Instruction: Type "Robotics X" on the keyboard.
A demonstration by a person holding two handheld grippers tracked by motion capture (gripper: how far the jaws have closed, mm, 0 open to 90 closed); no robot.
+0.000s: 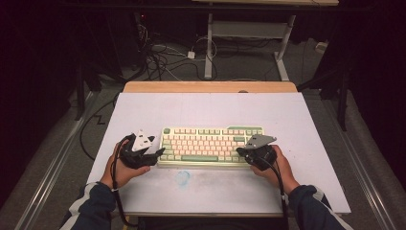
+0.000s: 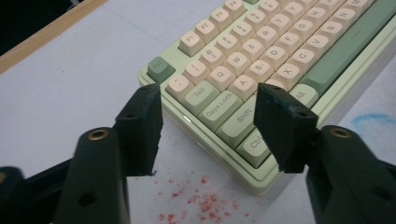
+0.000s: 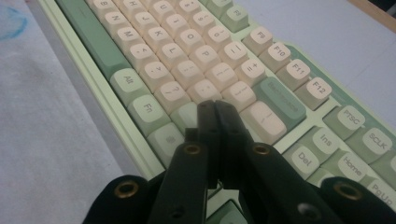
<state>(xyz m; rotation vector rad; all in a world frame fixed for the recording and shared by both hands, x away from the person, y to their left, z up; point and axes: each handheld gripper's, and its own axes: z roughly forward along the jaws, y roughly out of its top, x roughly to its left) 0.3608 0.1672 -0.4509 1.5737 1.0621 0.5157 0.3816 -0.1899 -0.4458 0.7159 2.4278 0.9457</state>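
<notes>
- My right gripper [image 3: 215, 109] has its jaws pressed flat together with nothing between them, and I hold the joined tip low over the right end of the keyboard [image 1: 210, 143], near the right shift key [image 3: 263, 118]; shut like this, it works as one narrow finger for a single key. Whether it touches a cap yet I cannot tell.
- My left gripper [image 2: 208, 100] stands part open and empty, its two pads on either side of the keyboard's near left corner, above the Ctrl [image 2: 254, 142] and Shift [image 2: 238, 119] keys; I judge the gap lets me brace or nudge that corner while the other hand works.
- Just under the left jaws, red crumbs [image 2: 198, 203] are scattered on the white board [image 1: 143, 110].
- The keyboard itself lies flat in the middle of the board, long side towards me, so both hands reach an end of it.
- A blue smudge [image 1: 183, 178] marks the board just in front of it, nearer me.
- Beyond, the wooden table edge [image 1: 210, 86] shows past the board.
</notes>
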